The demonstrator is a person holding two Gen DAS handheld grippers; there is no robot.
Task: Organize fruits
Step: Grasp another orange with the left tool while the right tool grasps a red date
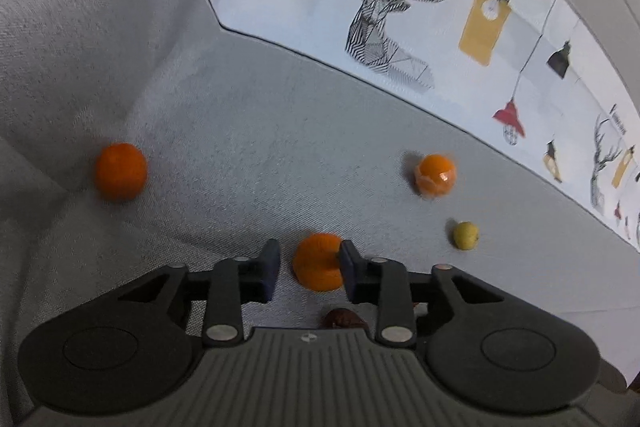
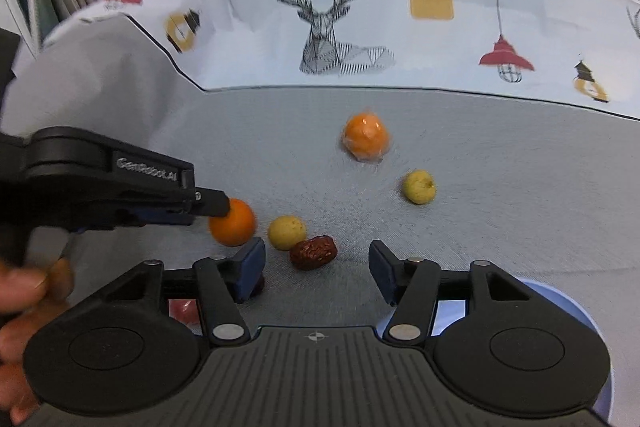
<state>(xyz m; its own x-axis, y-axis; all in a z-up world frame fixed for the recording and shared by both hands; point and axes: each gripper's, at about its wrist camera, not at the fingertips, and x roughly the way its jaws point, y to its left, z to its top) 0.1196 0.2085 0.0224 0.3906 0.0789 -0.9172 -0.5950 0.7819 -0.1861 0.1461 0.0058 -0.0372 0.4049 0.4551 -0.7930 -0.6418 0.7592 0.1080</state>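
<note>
The left gripper (image 1: 308, 267) stands with its jaws parted around an orange (image 1: 318, 261); the right finger looks to touch the fruit's side, while a gap shows between the left finger and the peel, so it is spread about the orange rather than clenched on it. From the right wrist view the same gripper (image 2: 208, 207) reaches in from the left with its tip at that orange (image 2: 233, 223), on the grey cloth (image 2: 500, 195).

The right gripper (image 2: 316, 267) is released, its blue-padded fingers wide apart with nothing between them, hovering just behind a dark red jujube (image 2: 313, 253).

Taking that jujube as the landmark: a small yellow fruit (image 2: 287, 232) touches it on its far left side, and the orange in the left gripper sits just beyond that, further left. A second yellow fruit (image 2: 419, 186) lies well apart to the far right. A wrapped orange (image 2: 366, 137) rests farther off, straight beyond the jujube. A pale blue bowl rim (image 2: 560, 303) shows near the right gripper's right side.

In the left wrist view another orange (image 1: 120, 171) lies far left, well apart from the rest, against the cloth's fold. The printed tablecloth (image 2: 328, 27) with a deer lies beyond the grey cloth
</note>
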